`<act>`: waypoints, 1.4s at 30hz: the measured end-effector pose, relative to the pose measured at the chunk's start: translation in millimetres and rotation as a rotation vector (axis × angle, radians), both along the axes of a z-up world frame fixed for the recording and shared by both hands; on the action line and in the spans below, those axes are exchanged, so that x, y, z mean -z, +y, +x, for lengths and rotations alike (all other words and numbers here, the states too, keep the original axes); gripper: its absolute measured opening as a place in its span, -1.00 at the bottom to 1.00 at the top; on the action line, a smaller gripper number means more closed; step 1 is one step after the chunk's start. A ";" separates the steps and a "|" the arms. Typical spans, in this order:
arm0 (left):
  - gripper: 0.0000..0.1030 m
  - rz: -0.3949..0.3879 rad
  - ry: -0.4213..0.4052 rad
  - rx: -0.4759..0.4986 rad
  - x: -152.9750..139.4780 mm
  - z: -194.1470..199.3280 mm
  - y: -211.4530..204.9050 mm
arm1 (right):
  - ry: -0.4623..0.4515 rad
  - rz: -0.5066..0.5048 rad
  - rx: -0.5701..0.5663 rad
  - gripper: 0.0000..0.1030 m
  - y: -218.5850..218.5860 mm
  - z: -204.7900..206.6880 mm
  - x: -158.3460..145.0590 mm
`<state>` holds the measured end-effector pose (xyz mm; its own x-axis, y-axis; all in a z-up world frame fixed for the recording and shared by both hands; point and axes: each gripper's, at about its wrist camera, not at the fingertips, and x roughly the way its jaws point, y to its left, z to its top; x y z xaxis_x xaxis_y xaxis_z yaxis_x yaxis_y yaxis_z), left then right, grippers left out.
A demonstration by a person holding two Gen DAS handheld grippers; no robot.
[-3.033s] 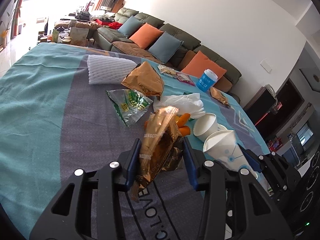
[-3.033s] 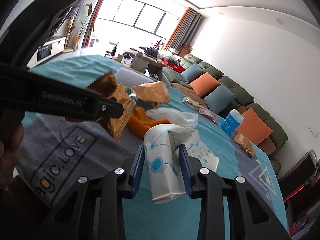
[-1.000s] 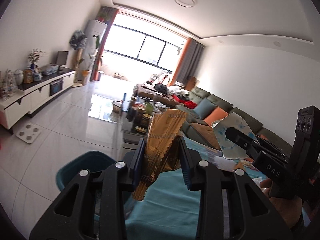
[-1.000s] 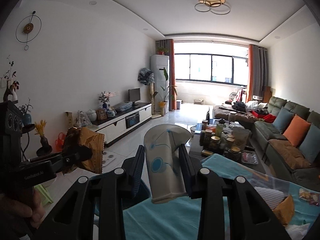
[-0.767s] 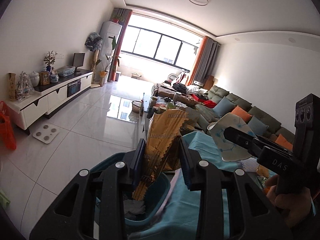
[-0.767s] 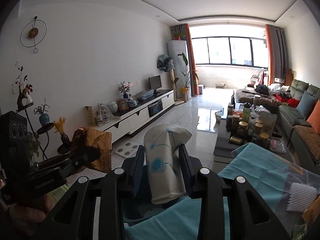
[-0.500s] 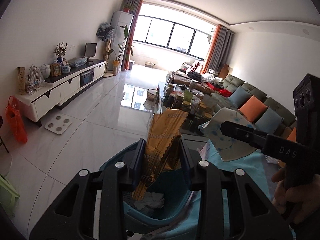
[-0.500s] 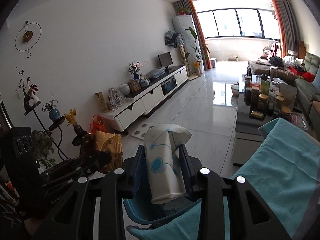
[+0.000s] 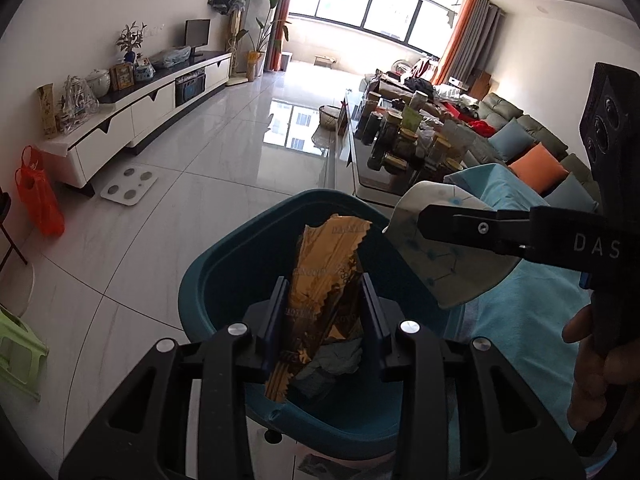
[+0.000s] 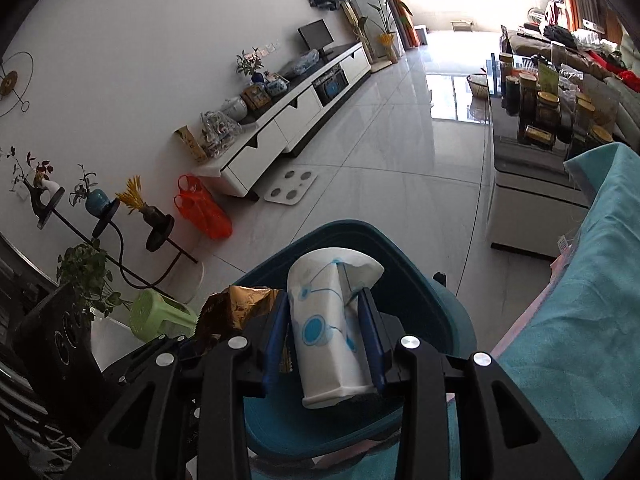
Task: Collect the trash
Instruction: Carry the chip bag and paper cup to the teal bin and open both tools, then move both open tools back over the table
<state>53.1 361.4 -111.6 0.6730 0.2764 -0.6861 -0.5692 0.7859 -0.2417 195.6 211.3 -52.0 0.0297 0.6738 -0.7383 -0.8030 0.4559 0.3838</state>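
The left hand-held gripper (image 9: 322,316) is clenched on a crinkled gold foil snack wrapper (image 9: 320,276), held upright over the open mouth of the round teal plastic trash bin (image 9: 208,272). The right hand-held gripper (image 10: 322,332) is clamped on a squashed white paper cup with blue dots (image 10: 330,320), also above the bin.

Risks noted:
- The wrapper is light and tall; on release it could catch on a finger pad or drift onto the bin's rim instead of dropping in.
- In the left wrist view the cup hangs nearer the bin's right rim than its centre — let go there, it may strike the rim and roll to the white tiled floor (image 9: 168,200).
- The two grippers sit close together over the bin, so opening both at once invites a knock between them.

Clearance: the bin's mouth is wide, with some crumpled trash (image 9: 336,360) already at the bottom and ample depth above it. The counter draped in teal cloth (image 10: 592,312) stands just beside the bin on its right, limiting sideways travel there; left of the bin the floor lies open.
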 end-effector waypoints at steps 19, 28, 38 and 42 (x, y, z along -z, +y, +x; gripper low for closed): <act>0.71 0.045 0.107 -0.025 0.7 37.5 -17.6 | 0.038 -0.015 0.053 0.01 -8.7 26.7 7.8; 0.89 0.052 0.081 -0.028 -13.2 32.7 -19.6 | -0.013 0.124 0.149 0.40 -80.2 35.5 -29.3; 0.89 0.026 -0.057 -0.073 -60.9 -9.2 -44.1 | -0.139 0.235 0.210 0.88 -161.2 9.2 -43.1; 0.89 0.067 -0.131 -0.053 -87.3 -28.2 -71.1 | -0.167 0.272 0.241 0.88 -193.9 -3.9 -43.7</act>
